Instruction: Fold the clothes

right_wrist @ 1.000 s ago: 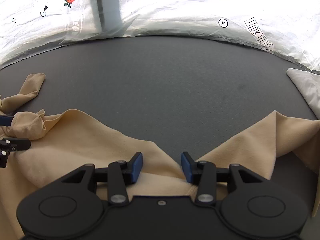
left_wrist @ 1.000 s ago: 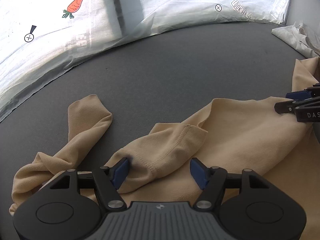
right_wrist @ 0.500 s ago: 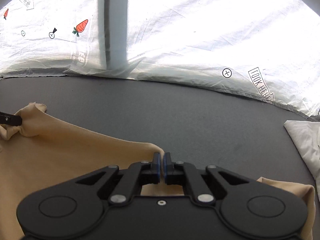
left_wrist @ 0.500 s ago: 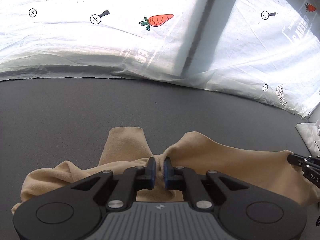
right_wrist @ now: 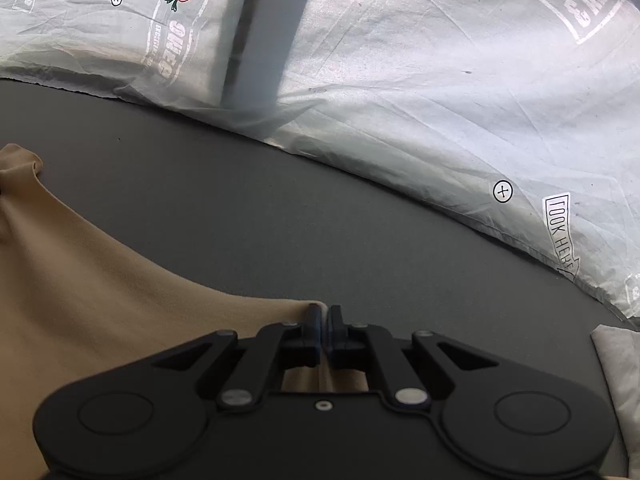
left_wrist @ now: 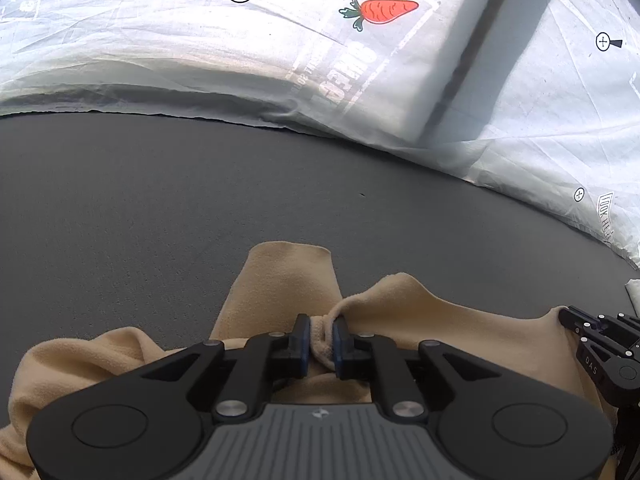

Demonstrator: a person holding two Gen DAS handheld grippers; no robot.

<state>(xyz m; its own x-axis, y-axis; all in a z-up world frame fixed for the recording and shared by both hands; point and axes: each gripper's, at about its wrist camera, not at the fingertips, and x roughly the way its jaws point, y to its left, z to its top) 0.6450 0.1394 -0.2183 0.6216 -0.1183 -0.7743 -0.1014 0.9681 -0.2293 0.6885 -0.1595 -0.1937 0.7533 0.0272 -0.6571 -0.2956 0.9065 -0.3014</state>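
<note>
Left wrist: grey tabletop (left_wrist: pixel 200 200) (carrot-printed sheeting (left_wrist: pixel 360 60) behind)

Bare dark desk (left_wrist: pixel 200 200) is left open ahead of the tan garment (left_wrist: pixel 440 320), up to the printed plastic sheet (right_wrist: pixel 400 80) along the far edge. A white cloth (right_wrist: pixel 616 364) lies at the right edge.

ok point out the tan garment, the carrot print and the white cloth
tan garment (right_wrist: pixel 100 300), right wrist view, flat stretched part
carrot print (left_wrist: pixel 386 11), left wrist view, orange body
white cloth (right_wrist: pixel 620 364), right wrist view, visible corner
</note>
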